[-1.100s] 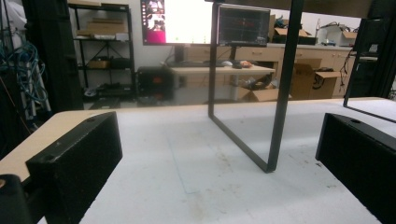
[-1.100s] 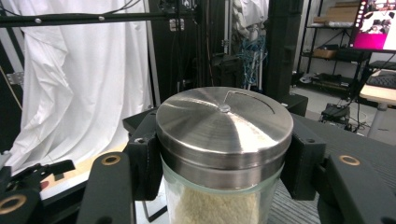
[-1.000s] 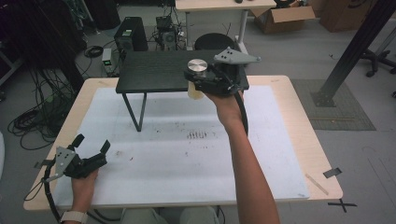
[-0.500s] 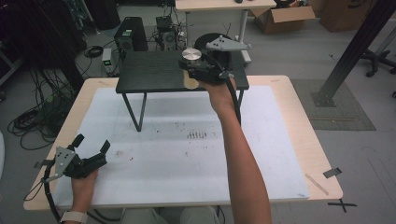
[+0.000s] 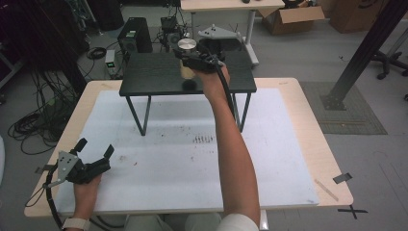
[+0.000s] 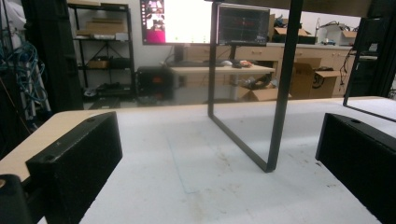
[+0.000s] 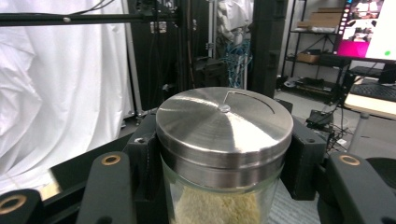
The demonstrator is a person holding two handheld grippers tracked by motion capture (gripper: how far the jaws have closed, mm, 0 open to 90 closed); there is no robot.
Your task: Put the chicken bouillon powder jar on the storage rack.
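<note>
A glass jar (image 5: 186,60) with a round steel lid and pale yellow grains inside is held over the black raised shelf (image 5: 154,74). My right gripper (image 5: 188,61) is shut on it, and the jar's shadow falls on the shelf top just below. In the right gripper view the jar (image 7: 223,154) sits squeezed between the two black jaws, lid up. My left gripper (image 5: 94,150) rests open near the front left corner of the white mat, holding nothing. The left gripper view has the shelf's thin black leg (image 6: 279,88) between its wide-apart jaws.
The white mat (image 5: 269,159) covers most of the wooden table (image 5: 332,168). Thin metal legs hold the shelf above the mat. Cables, boxes and a desk crowd the floor behind the table.
My right gripper has carried the jar leftward and farther back over the shelf top. The left gripper has stayed where it was.
</note>
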